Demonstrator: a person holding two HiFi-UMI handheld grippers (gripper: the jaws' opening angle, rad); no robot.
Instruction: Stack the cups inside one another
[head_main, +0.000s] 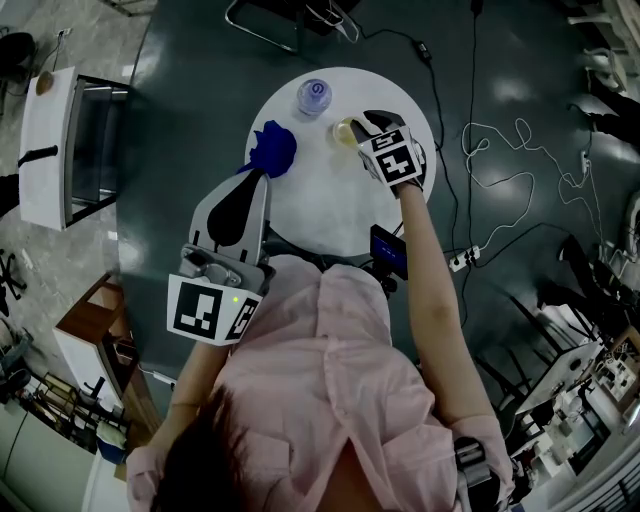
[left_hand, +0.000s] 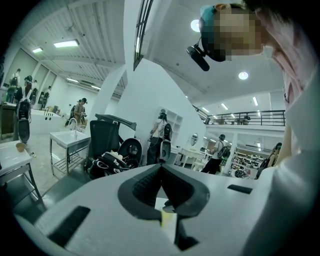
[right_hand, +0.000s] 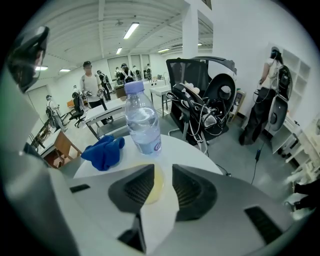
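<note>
Our right arm (head_main: 425, 260) stretches forward; the right tongs (right_hand: 163, 175) stand parted, a yellowish cup (right_hand: 157, 184) between them, half hidden behind one jaw. The left tongs (left_hand: 161, 170), closed and empty, hang nearer our body.

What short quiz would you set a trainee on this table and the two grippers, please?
1. Short answer: what colour is the cloth lying near the water bottle on the round table?
2. Multiple choice: which thing is closest to the right gripper? A) the water bottle B) the cloth C) the yellowish cup
3. True or false: the left gripper has its jaws wide apart.

Key: 1 blue. 2 C, the cup shows in the gap of the open jaws. 3 false, the jaws are together.
</note>
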